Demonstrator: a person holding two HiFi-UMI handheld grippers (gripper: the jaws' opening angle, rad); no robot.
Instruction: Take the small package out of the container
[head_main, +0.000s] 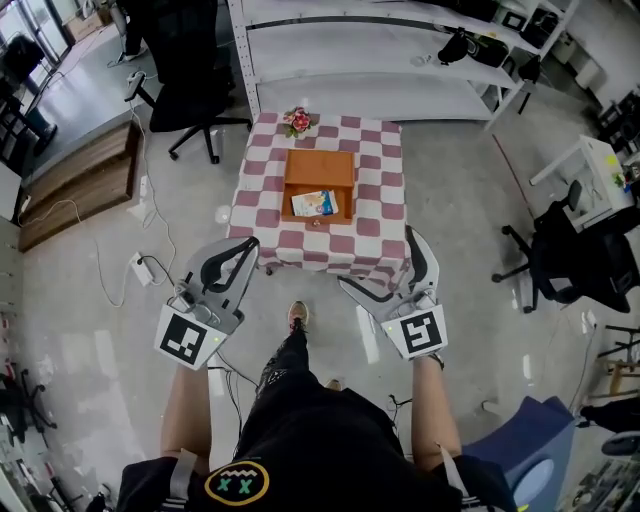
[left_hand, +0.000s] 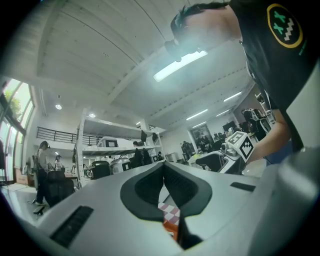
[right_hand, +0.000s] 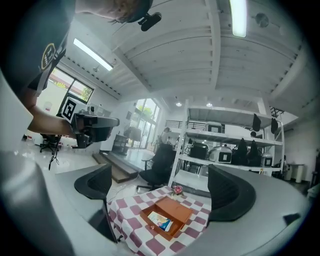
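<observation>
Left gripper (head_main: 240, 255): jaws pressed together, nothing held. Right gripper (head_main: 385, 262): jaws wide apart, empty. Both sit short of the checkered table (head_main: 385, 190), well apart from the small package (head_main: 314, 204). It lies flat in the near end of the open orange container (head_main: 318, 165). Flower bunch (head_main: 297, 121) just beyond.

Illumination was bright and even in all three views. It came from ceiling light strips (left_hand: 180, 65) overhead, plus daylight through the windows (right_hand: 75, 90) at the side. In my left gripper view one strip flared into a pale haze that washed out the area around it. Shadows on the floor (head_main: 100, 330) beside the table (head_main: 380, 230) were faint and soft. Every view bowed strongly at its edges, and both gripper views had dark corners. The near surfaces of my left gripper (left_hand: 164, 167) were blurred.
</observation>
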